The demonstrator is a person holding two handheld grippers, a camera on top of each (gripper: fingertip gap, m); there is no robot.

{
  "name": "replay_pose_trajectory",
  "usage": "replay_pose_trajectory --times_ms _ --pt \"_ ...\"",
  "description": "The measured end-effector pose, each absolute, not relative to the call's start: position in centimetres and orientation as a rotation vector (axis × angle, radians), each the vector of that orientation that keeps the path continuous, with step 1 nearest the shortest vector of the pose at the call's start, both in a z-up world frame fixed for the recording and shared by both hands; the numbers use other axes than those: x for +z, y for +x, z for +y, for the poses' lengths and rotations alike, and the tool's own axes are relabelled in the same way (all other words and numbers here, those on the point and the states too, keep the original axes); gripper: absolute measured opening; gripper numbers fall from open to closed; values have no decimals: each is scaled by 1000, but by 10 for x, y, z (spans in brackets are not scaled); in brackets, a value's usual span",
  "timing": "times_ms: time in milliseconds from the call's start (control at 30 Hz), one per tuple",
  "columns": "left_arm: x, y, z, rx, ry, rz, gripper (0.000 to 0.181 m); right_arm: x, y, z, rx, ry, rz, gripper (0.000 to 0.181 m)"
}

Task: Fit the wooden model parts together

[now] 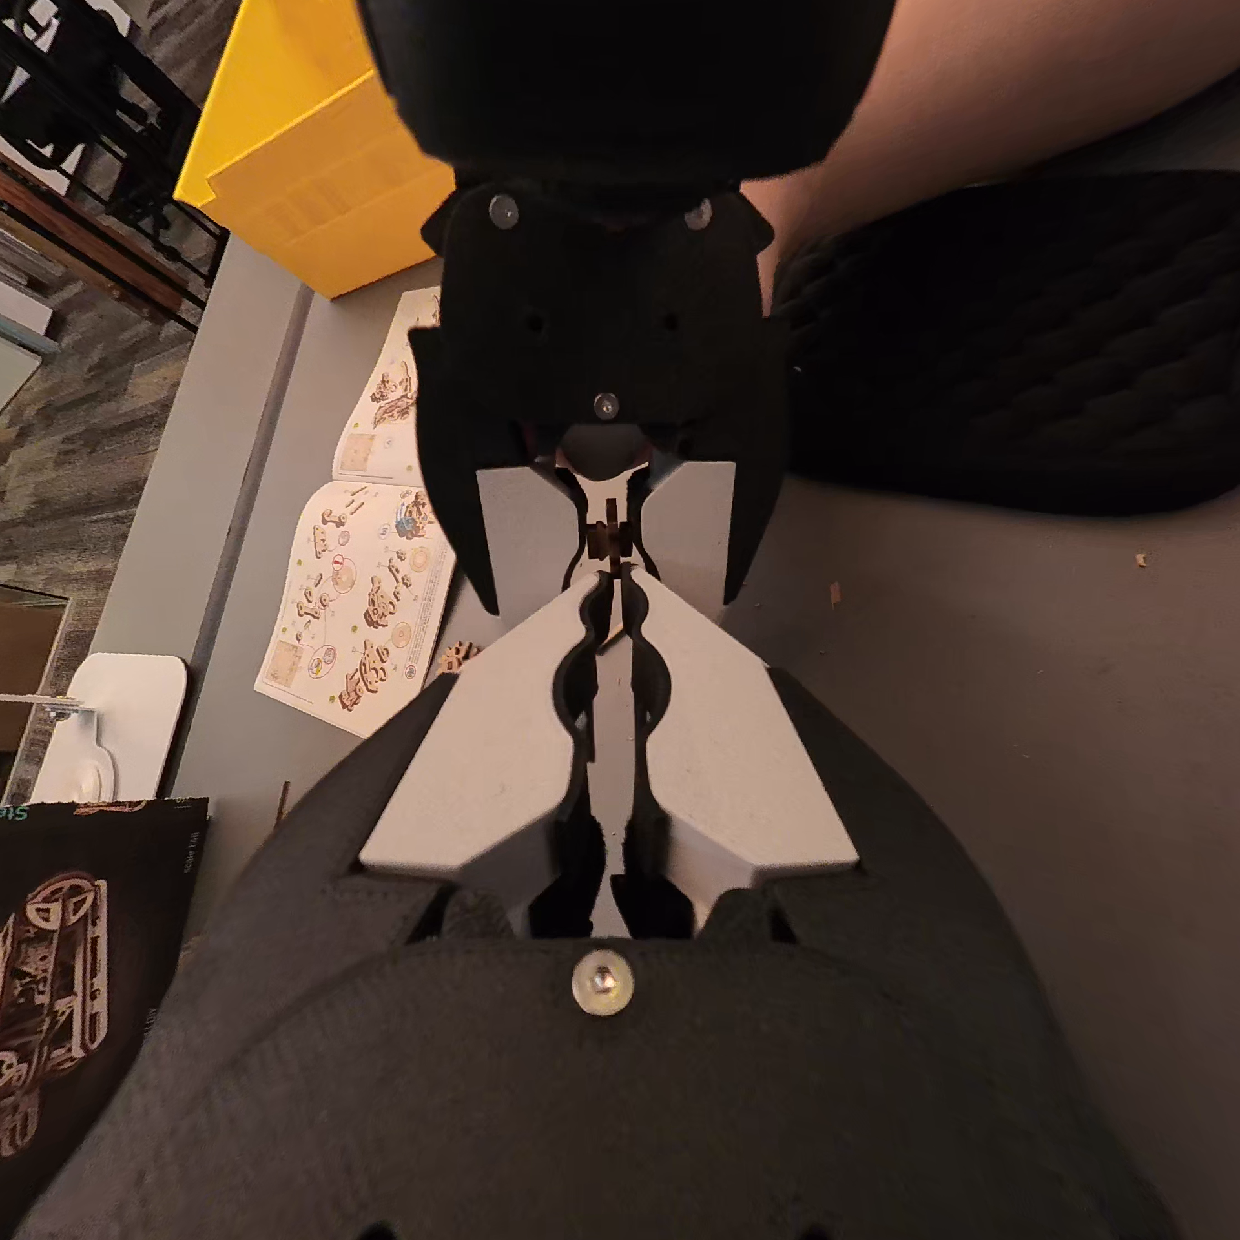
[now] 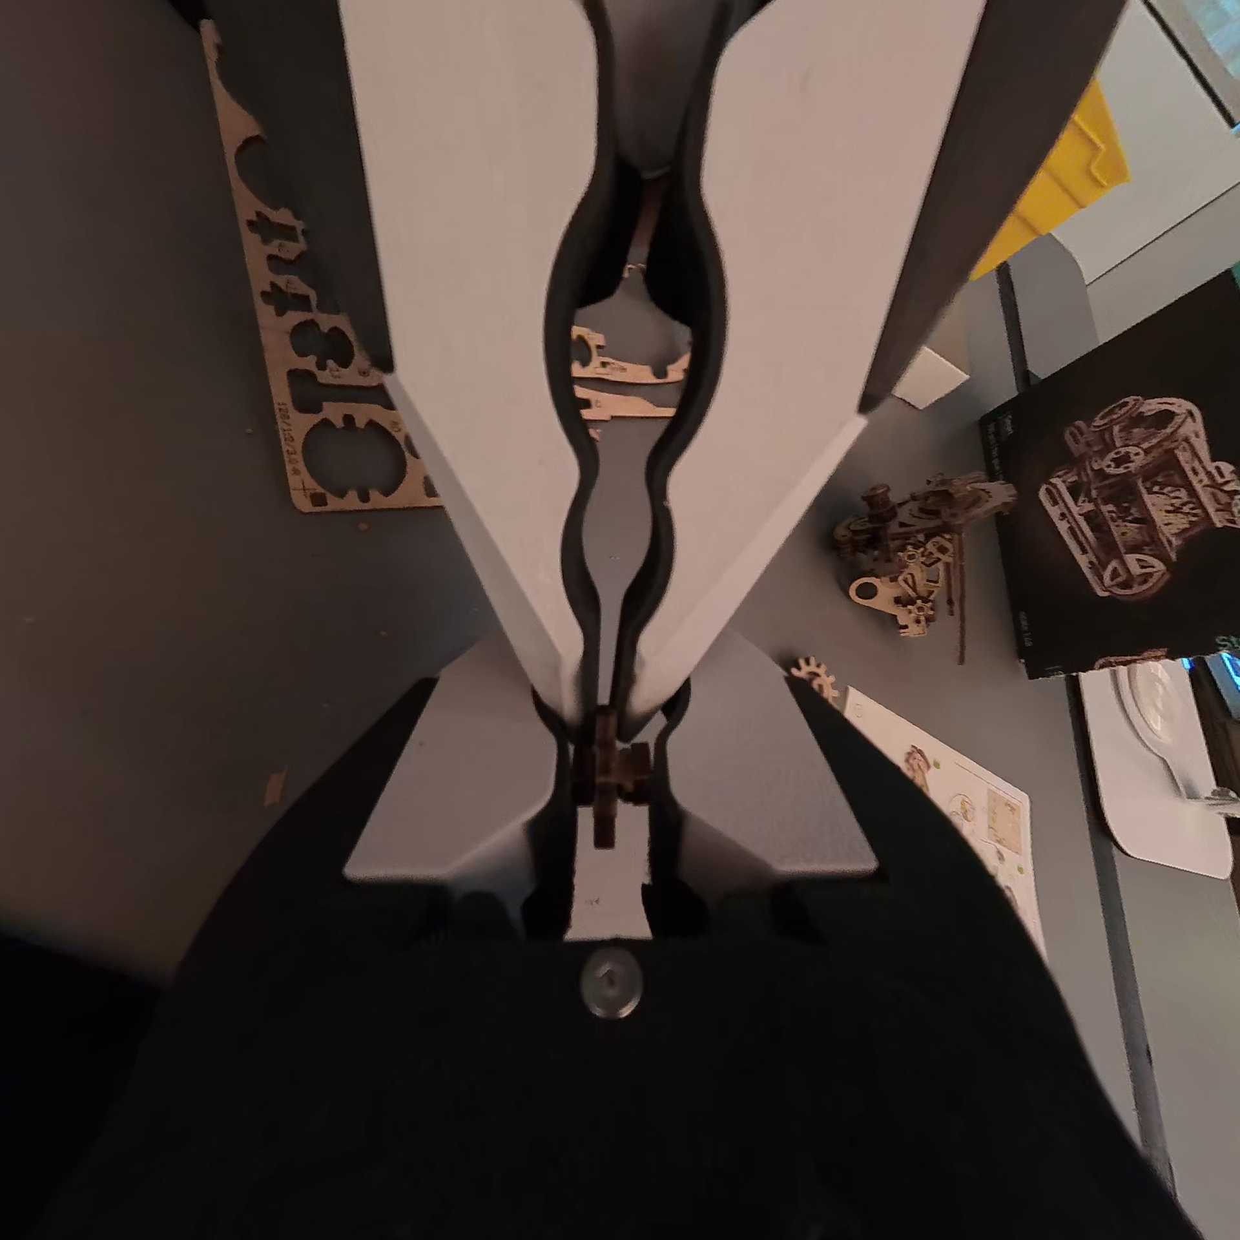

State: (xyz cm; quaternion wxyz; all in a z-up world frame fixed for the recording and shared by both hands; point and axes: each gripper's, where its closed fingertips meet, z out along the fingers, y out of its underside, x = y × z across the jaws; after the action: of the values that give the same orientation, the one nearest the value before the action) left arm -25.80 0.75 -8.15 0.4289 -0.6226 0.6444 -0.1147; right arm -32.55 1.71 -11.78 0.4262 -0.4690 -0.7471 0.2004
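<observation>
On the grey bench (image 2: 168, 604), a yellow bin (image 1: 302, 168) sits at 11 o'clock of the left hand-held gripper (image 1: 614, 577). It meets the right hand-held gripper (image 2: 607, 738) tip to tip, both clamped on the small wooden gear assembly (image 2: 607, 771). A cut-out wooden parts sheet (image 2: 315, 376) lies at 10 o'clock, the half-built wooden model (image 2: 906, 557) at 2.

**The count on the table**

Two grippers (image 1: 609, 584) (image 2: 607, 771) are showing, one small wooden gear part (image 2: 607, 771), one part-built wooden model (image 2: 906, 557), one loose wooden cog (image 2: 815, 674), one punched-out wooden sheet (image 2: 295, 349), one instruction booklet (image 1: 362, 597), one kit box (image 2: 1127, 517), one yellow bin (image 1: 302, 147).
</observation>
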Motion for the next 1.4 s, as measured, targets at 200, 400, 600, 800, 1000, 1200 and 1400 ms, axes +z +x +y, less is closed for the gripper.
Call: replay_pose_trajectory --times_ms 200,400,600,800,1000,1200,1400 --pt "-81 -258 6 -267 -1537 1619 1 -116 -326 18 490 -1157 -1835 12" --pt "-80 -261 8 -236 -1531 1621 1 -114 -329 23 453 -1167 -1792 13" --pt "-87 -261 7 -231 -1539 1640 1 -122 -330 21 457 -1187 -1834 23" --pt "-85 -261 7 -273 -1558 1627 1 -120 -330 21 426 -1150 -1828 15" --pt "-88 -264 6 -296 -1588 1634 1 -124 -331 31 273 -1118 -1821 21" --pt "-93 -265 3 -288 -1594 1663 1 -131 -331 30 233 -1118 -1839 17" --pt "-99 -269 5 -213 -1588 1695 1 -129 -331 19 383 -1166 -1854 17"
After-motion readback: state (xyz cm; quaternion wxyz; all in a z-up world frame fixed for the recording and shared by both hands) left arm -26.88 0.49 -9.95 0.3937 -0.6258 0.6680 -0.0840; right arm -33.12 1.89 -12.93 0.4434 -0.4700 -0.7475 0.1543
